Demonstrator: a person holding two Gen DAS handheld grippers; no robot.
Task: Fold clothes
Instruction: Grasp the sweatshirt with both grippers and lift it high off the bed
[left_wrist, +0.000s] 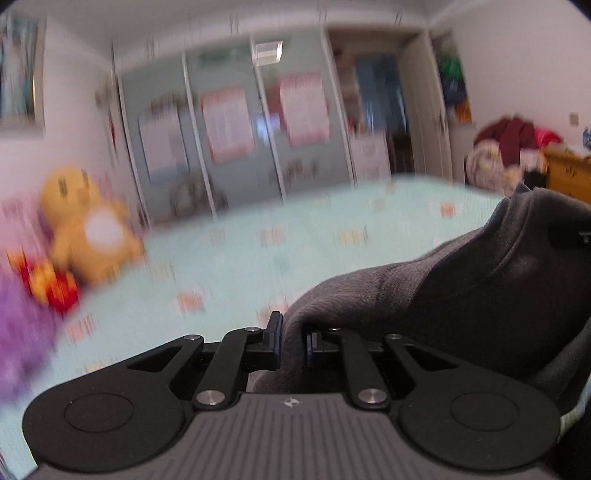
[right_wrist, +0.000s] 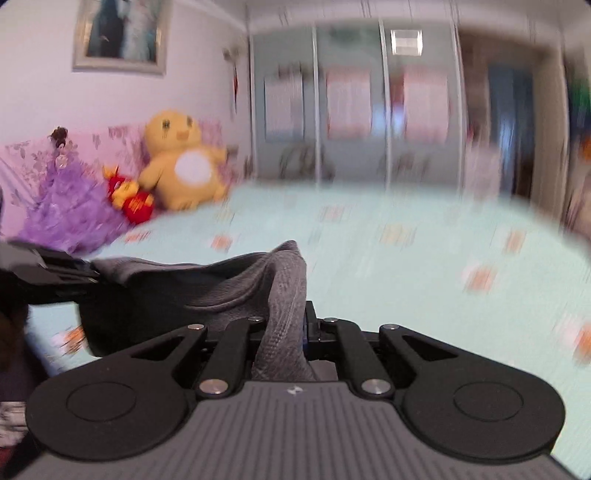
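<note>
A dark grey knit garment hangs above the pale green patterned bedsheet. My left gripper is shut on a bunched edge of it, and the cloth stretches away to the right. In the right wrist view the same grey garment spans leftward. My right gripper is shut on another fold of it, and cloth hides its fingertips. The left gripper shows at the left edge of that view, clamped on the far end of the cloth. Both views are blurred by motion.
A yellow plush toy, a red plush and a purple cushion lie at the head of the bed. Mirrored wardrobe doors stand beyond the bed. A heap of clothes sits beside a wooden cabinet at the right.
</note>
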